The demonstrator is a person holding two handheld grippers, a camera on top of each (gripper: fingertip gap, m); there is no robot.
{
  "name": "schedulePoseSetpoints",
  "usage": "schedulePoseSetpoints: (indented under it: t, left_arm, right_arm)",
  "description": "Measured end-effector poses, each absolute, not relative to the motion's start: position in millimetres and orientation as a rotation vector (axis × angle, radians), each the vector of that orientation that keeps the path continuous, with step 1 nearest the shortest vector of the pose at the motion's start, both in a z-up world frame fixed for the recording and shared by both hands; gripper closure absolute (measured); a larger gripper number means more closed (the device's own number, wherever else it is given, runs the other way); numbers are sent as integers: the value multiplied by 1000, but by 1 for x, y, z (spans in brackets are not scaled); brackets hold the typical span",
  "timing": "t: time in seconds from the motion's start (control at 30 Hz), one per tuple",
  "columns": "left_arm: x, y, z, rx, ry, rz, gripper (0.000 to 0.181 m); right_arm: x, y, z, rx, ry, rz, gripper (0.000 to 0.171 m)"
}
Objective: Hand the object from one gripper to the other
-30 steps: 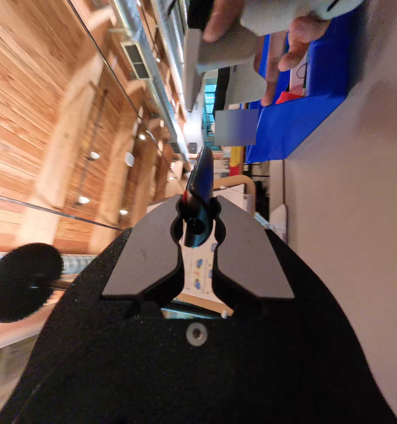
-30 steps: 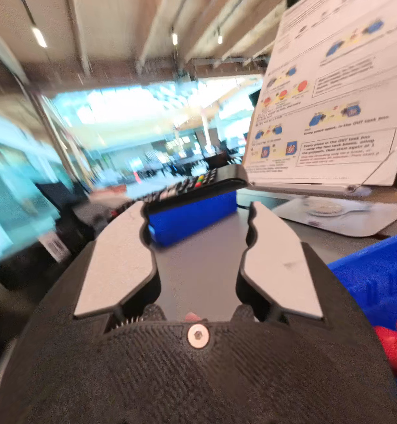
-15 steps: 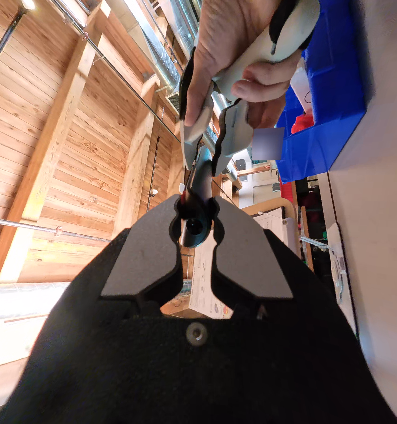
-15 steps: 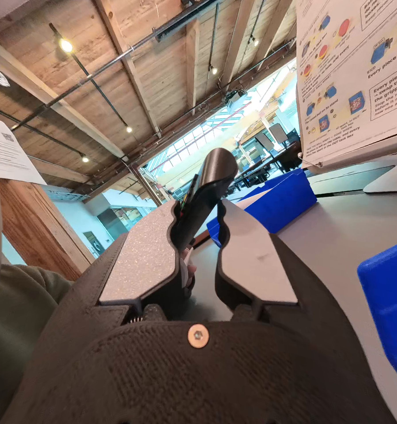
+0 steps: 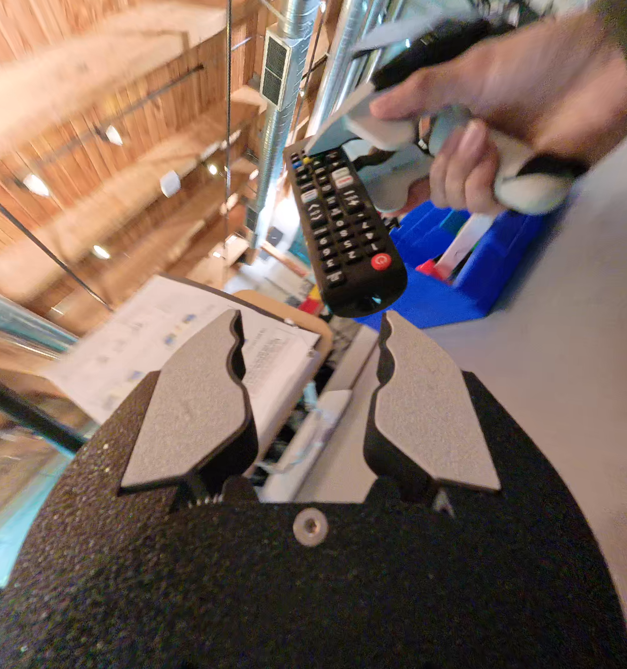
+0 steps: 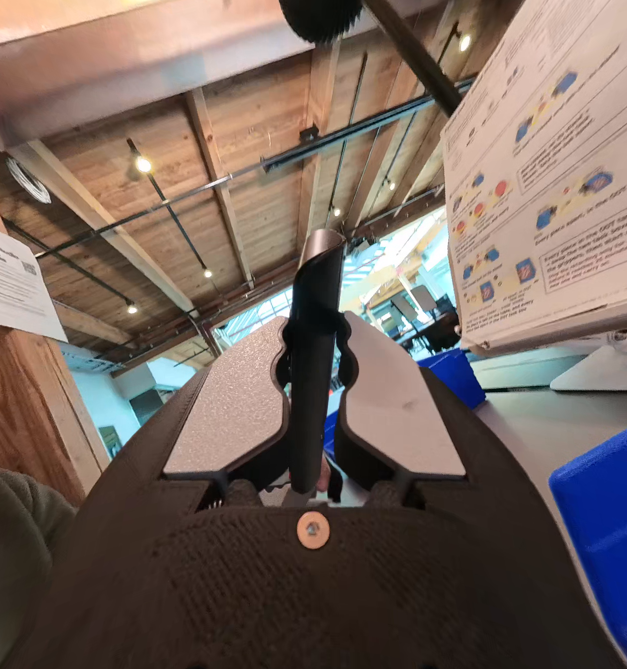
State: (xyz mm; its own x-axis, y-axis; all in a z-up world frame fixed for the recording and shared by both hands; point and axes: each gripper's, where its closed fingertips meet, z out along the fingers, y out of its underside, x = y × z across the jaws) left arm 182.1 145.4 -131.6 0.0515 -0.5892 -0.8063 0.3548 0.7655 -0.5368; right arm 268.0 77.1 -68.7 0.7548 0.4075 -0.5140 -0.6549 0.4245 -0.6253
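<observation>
A black remote control (image 5: 344, 231) with a red button hangs in the air, held at its far end by my right gripper (image 5: 326, 144), which a hand (image 5: 503, 108) grips. My left gripper (image 5: 310, 322) is open and empty just below the remote's near end, apart from it. In the right wrist view my right gripper (image 6: 313, 325) is shut on the remote (image 6: 313, 344), seen edge-on and upright between the jaws.
Blue bins (image 5: 485, 260) stand on the grey table (image 5: 558, 362), one holding red pieces. A printed instruction sheet on a stand (image 6: 543, 188) is at the right; it also shows in the left wrist view (image 5: 181, 344). A blue bin (image 6: 608, 525) is at the near right. Wooden ceiling above.
My left gripper was shut on the remote; it has opened and drawn back. My right gripper closed on the remote's far end and now holds it alone.
</observation>
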Motion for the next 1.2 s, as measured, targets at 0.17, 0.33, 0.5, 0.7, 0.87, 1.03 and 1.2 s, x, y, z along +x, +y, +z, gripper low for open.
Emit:
schedulePoseSetpoints:
  t: [0.17,0.33,0.5,0.7,0.87,1.03,1.2]
  left_arm:
    - [182,127,-137,-595,1506,-1469,105]
    - [181,106,-141,-877,1553,-2020,111]
    - [181,99,-144,-945,1520,-2159,158]
    - [186,118,-146,-826,1544,-1791,159]
    - [190,162,-135,-514,1455,-935,160]
    - [184,170,-125,-284,1376,-599,160]
    - [187,169,-133,-238,1407,-539,160]
  right_arm:
    - [266,71,-63,-867,267,649,147]
    - [243,84,-62,-896,178,652,148]
    - [226,93,-62,-894,128,662,148]
    - [229,95,-67,-974,124,593,145]
    - [247,103,-86,-1172,201,316,112]
    - [233,111,-95,-1217,175,499,107]
    - [208,123,-105,-1285,54,512,103]
